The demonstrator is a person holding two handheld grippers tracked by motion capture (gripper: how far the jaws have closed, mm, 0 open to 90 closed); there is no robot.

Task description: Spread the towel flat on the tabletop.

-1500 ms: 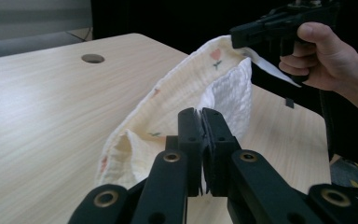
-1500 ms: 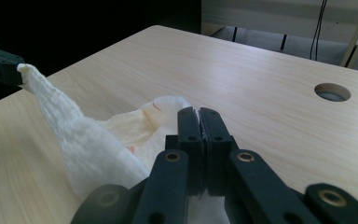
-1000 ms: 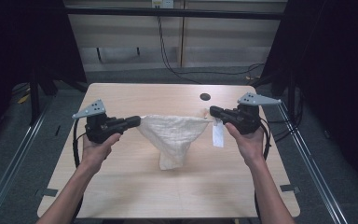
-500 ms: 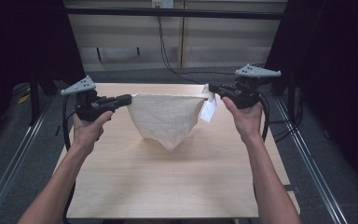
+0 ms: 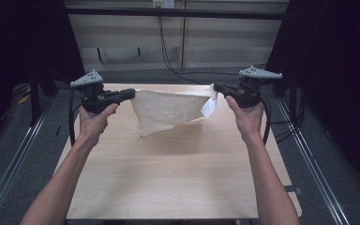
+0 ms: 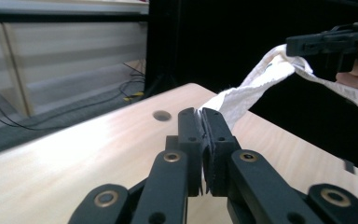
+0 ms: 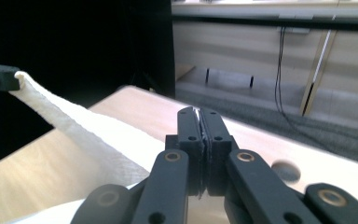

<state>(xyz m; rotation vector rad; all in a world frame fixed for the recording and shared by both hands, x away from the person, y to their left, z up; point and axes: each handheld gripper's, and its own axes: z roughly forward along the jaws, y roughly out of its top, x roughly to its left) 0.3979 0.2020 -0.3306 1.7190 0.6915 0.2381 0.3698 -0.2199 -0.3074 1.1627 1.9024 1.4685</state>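
Cloth, off-white, woven, with a white tag at one corner: held stretched by its top edge between two grippers above the far half of the wooden table, its lower corner hanging free and clear of the tabletop. Left gripper: jaws clamped shut on the cloth's left corner; in the left gripper view the fabric runs out from between the closed pads toward the other hand. Right gripper: jaws likewise closed on the tagged corner, a thin sliver of cloth pinched between the pads in the right gripper view. Change against a second ago: both hands have risen and travelled toward the far edge of the table, and the cloth, which then drooped in a deep pouch close to the tabletop, now hangs shallower with a tauter top edge. Reading: the cloth appears lifted for spreading or folding; with both corners secure and the span tight, laying it flat on the table seems the likely next stage. Round hole in the table's far edge, beyond the cloth.
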